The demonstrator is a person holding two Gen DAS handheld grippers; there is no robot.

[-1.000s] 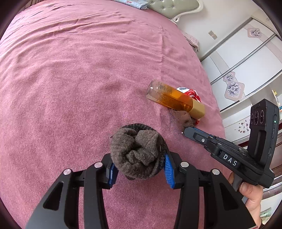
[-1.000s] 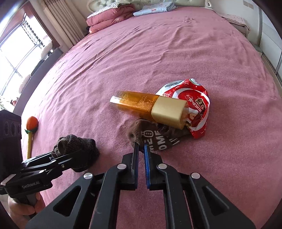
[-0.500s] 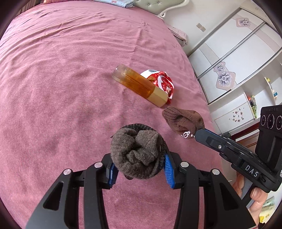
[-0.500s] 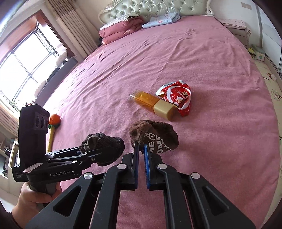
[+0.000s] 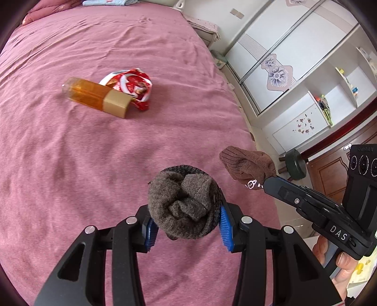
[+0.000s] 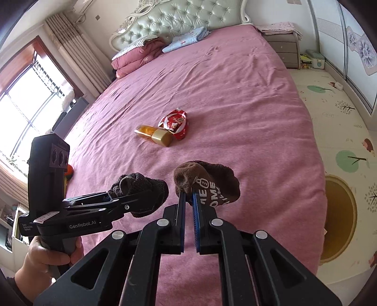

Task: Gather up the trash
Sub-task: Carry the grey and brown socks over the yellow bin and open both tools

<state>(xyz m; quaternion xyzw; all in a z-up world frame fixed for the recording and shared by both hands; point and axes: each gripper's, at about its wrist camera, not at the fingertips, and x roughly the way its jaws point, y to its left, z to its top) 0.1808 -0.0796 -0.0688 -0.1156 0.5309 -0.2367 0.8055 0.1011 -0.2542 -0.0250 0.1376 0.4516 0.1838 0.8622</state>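
— Pink bedspread [image 6: 235,98] fills both views, with a tufted headboard [image 6: 179,18] and folded bedding at the far end, right?

— Yes, and white wardrobe doors [image 5: 278,58] stand beside the bed. Out on the spread lies an amber bottle [image 5: 94,96] with a gold cap, on its side, touching a crumpled red wrapper [image 5: 129,84] just behind it.

— What is the left gripper [image 5: 186,223] doing?

— Its blue pads are clamped on a bunched grey-brown sock [image 5: 186,202], held clear above the bedspread.

— And the right gripper [image 6: 188,200]?

— Its fingers are nearly together, pinching a dark brown sock [image 6: 212,186] with white lettering; that one hangs off the tips, also off the bed.

— How do the two sit relative to each other?

— Side by side, near but apart, both well short of the bottle and wrapper. A hand [image 6: 47,256] grips the left tool's handle.
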